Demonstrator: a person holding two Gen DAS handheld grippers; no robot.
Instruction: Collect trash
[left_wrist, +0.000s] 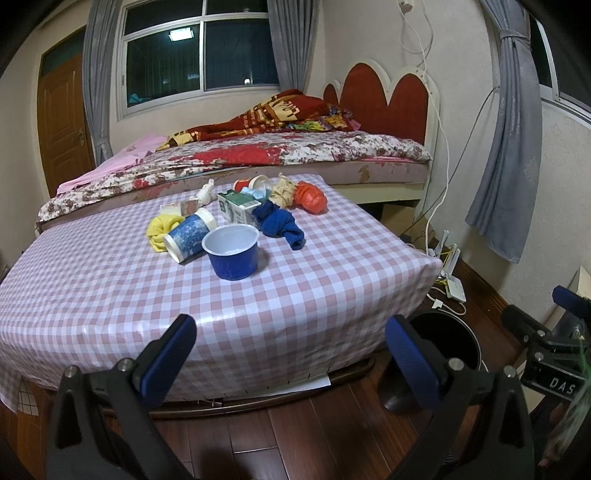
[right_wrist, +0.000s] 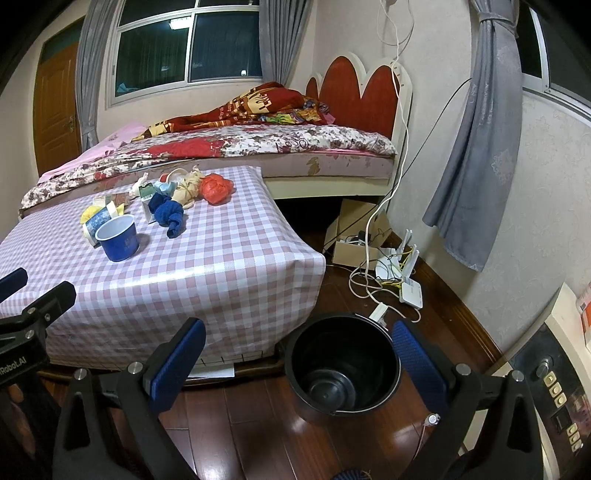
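Although both cameras face the same pile, much of it stays hard to read: behind the upright blue cup (left_wrist: 232, 251) the litter overlaps, and only a lying patterned paper cup (left_wrist: 186, 237), a yellow wad (left_wrist: 160, 226), a green-and-white carton (left_wrist: 237, 208), a blue cloth (left_wrist: 281, 222) and an orange bag (left_wrist: 312, 196) can be told apart. What lies further back is too jumbled to name.

All of it sits on a table under a pink checked cloth (left_wrist: 314, 266), ahead of the left gripper (left_wrist: 291, 350), whose blue pads stand wide apart with nothing between them. Beyond the table are a bed (left_wrist: 295, 151) with a red headboard, a dark window with grey curtains and a wooden door.

From the left wrist, the black bin (left_wrist: 458, 343) is half hidden behind one pad. The right wrist view shows it whole, on the wooden floor just ahead of the right gripper (right_wrist: 299, 362), beside the table's corner. That gripper's pads are likewise spread and hold nothing. Only this view reveals the cardboard box (right_wrist: 354, 240) and tangled white cables (right_wrist: 369, 284) by the wall.
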